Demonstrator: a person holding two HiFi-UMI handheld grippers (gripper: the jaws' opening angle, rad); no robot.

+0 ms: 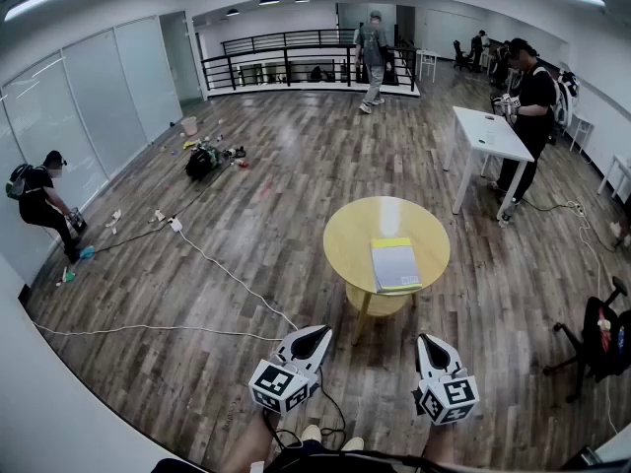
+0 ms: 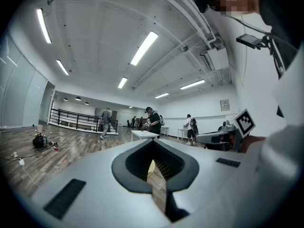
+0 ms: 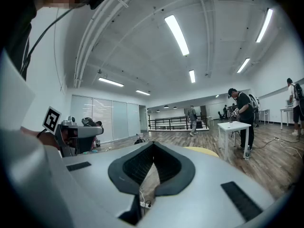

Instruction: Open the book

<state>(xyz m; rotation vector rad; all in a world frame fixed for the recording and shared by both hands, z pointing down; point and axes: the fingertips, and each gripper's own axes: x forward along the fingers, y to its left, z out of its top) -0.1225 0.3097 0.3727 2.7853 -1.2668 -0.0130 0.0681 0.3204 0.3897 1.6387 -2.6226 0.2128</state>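
Note:
A closed book [image 1: 395,265] with a grey cover and a yellow edge lies on the near right part of a round yellow table [image 1: 355,227]. Both grippers hang level in the air in front of the table, well short of the book. My left gripper [image 1: 319,332] has its jaws together with nothing in them. My right gripper [image 1: 427,340] is shut and empty too. In the left gripper view the left gripper [image 2: 153,141] shows a sliver of the yellow table [image 2: 150,168] through its jaws. In the right gripper view the table top [image 3: 205,150] lies just beyond the right gripper [image 3: 153,144].
A white table [image 1: 488,136] stands behind the round one, with a person [image 1: 532,101] beside it. Another person [image 1: 373,52] walks near the railing and one crouches at the left wall [image 1: 39,200]. A white cable [image 1: 229,276] crosses the wooden floor. A black chair [image 1: 599,341] stands at the right.

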